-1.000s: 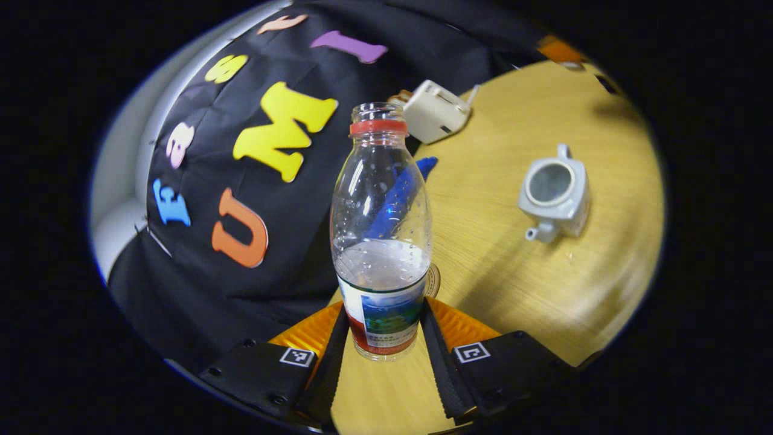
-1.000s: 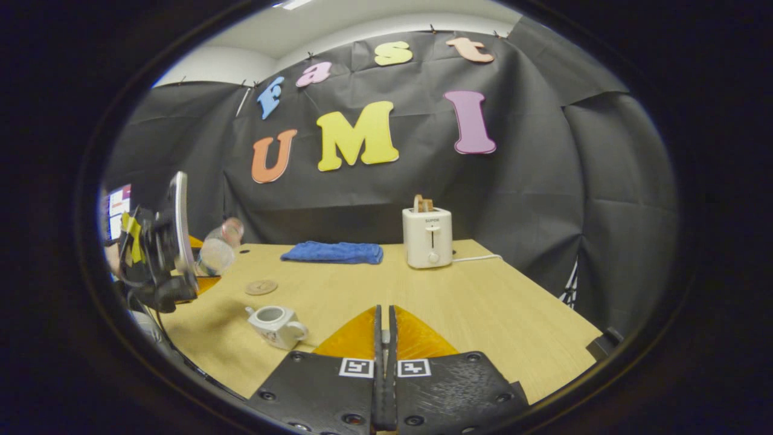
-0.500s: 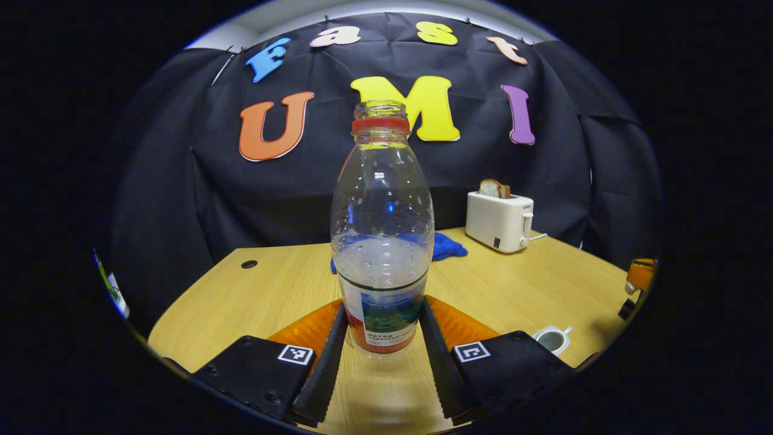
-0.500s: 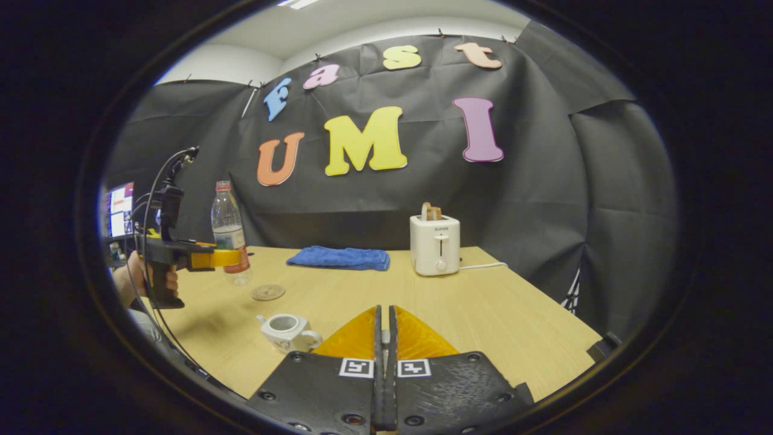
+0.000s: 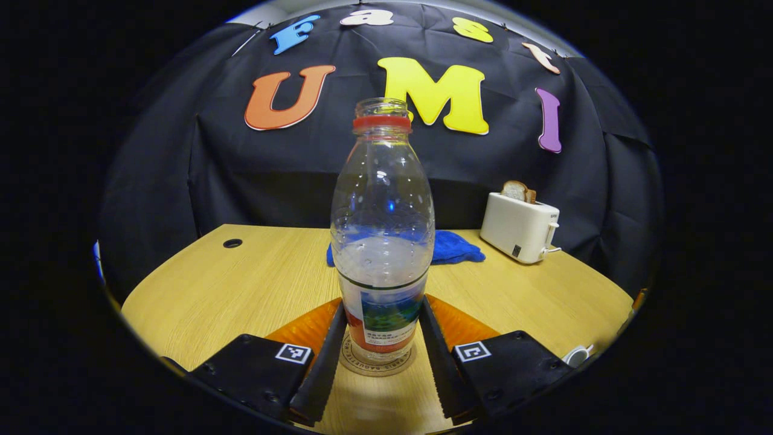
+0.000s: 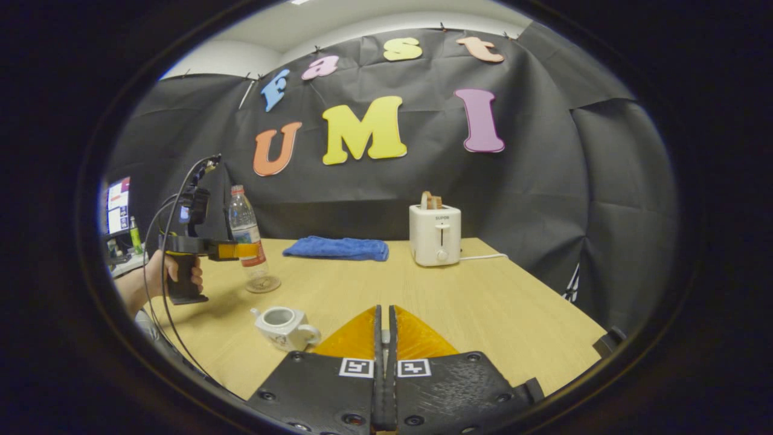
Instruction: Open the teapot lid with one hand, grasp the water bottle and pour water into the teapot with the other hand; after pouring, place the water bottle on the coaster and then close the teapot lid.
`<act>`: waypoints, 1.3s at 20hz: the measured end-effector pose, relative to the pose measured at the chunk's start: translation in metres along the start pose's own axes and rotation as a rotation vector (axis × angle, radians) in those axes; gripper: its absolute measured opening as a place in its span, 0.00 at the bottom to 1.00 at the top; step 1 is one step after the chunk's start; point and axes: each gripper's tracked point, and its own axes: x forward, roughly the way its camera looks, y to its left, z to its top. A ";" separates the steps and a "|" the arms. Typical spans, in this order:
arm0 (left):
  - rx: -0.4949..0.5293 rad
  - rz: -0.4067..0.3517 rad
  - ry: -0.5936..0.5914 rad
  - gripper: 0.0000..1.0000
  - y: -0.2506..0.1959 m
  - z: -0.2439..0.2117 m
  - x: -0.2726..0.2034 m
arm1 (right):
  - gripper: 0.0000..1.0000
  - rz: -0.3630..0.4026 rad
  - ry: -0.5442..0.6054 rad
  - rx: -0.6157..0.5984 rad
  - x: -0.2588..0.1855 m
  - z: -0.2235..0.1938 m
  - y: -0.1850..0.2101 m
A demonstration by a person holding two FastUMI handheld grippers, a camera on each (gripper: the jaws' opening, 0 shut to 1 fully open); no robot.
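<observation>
A clear water bottle (image 5: 382, 241) with a red neck ring, no cap and water in its lower half stands upright on a round coaster (image 5: 375, 365). My left gripper (image 5: 381, 305) is shut on its labelled base. The right gripper view has the same bottle (image 6: 246, 235) on the coaster (image 6: 264, 284) at the far left, with the left gripper (image 6: 235, 249) and the hand (image 6: 172, 275) holding it. The white teapot (image 6: 279, 326) sits lidless nearer to me, left of my right gripper (image 6: 384, 311). That gripper's fingers are pressed together on a pale sliver, which I take for the lid.
A white toaster (image 6: 435, 234) with bread in it stands at the back of the wooden table (image 6: 483, 302), its cord running right. A blue cloth (image 6: 338, 248) lies left of it by the wall. A cable hole (image 5: 232, 243) marks the table's far left.
The left gripper swung the bottle from tilted to upright, then lowered it onto the coaster. The right gripper stayed shut and hardly moved.
</observation>
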 end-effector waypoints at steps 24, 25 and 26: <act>0.008 -0.013 0.110 0.99 0.004 -0.028 -0.006 | 0.00 0.042 0.005 -0.013 0.001 -0.001 0.025; -0.001 -0.012 0.112 0.99 0.005 -0.029 -0.010 | 0.00 0.050 0.003 -0.019 0.001 0.000 0.029; -0.010 -0.007 0.128 0.99 0.007 -0.033 -0.013 | 0.00 0.064 -0.002 -0.025 0.003 0.002 0.034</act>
